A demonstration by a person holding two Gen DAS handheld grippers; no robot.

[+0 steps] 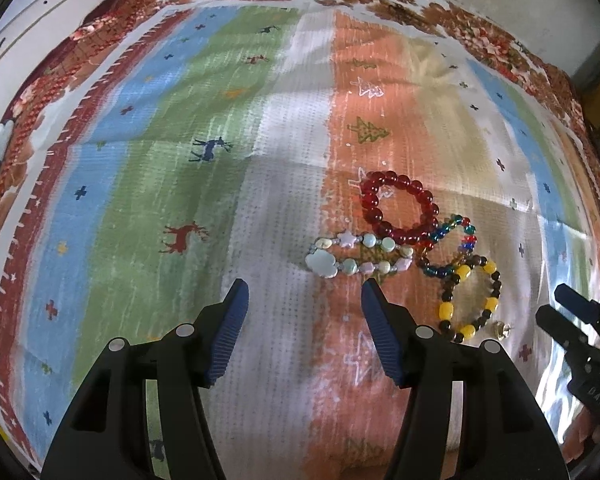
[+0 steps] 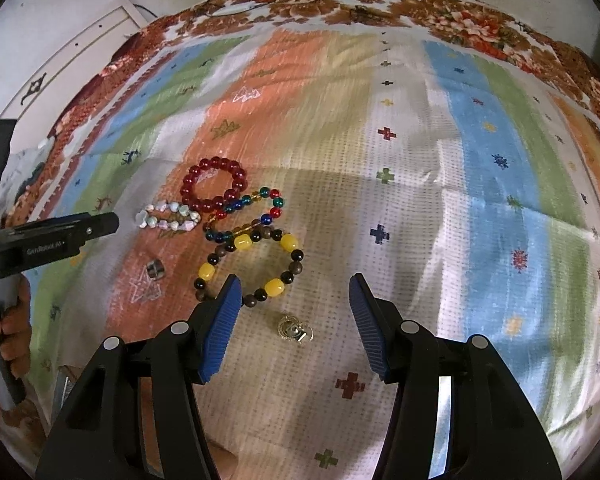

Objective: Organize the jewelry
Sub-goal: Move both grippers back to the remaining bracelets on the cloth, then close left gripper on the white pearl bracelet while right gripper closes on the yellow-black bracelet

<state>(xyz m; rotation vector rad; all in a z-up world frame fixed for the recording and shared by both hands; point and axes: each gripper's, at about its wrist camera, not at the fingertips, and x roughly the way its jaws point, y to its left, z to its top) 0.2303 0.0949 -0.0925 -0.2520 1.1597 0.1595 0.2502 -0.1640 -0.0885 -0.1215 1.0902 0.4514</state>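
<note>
Four bead bracelets (image 2: 214, 190) clustered on striped patterned cloth (image 2: 420, 160), white wall (image 2: 60, 8) behind.

A home bedroom: patterned bedspread (image 1: 260, 140) over floral bedsheet (image 2: 460, 20).

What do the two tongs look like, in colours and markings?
Both are black plastic. The left tongs and the right tongs carry ribbed blue pads and round silver rivets. White lettering marks the left one's side. A bare hand holds it.
</note>
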